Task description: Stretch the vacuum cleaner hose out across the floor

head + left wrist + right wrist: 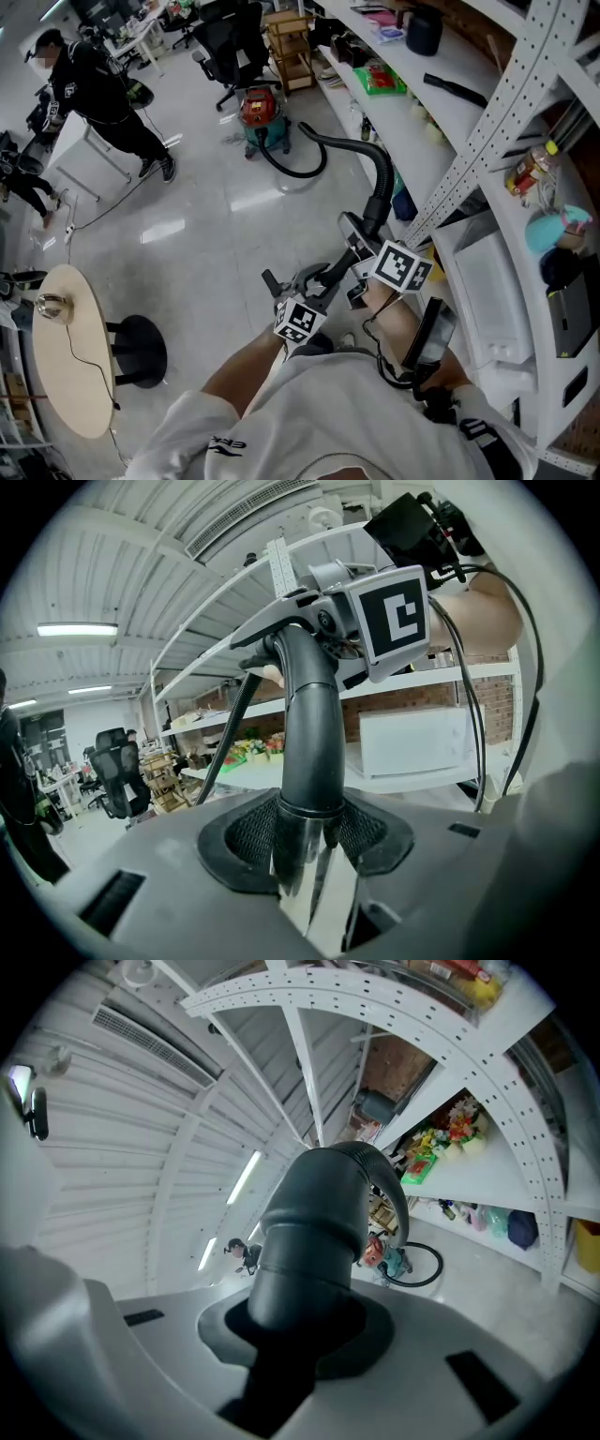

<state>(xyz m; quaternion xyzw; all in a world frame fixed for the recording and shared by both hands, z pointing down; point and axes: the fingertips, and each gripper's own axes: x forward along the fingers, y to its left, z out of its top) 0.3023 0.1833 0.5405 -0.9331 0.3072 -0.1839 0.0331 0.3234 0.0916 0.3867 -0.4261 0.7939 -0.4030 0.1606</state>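
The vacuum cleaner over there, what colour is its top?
Red, above a teal body. The vacuum cleaner shows best in the head view.

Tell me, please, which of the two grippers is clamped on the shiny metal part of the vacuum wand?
The left gripper: a chrome tube sits clamped between its jaws, while the right gripper clamps the dark grey plastic handle.

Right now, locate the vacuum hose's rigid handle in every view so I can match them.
Head view: the hose handle is right of centre, curving up beside the shelves.
Left gripper view: centre, upright, clamped between the jaws.
Right gripper view: centre, leaning right, clamped between the jaws.
Shared landmark: the white shelf rack.
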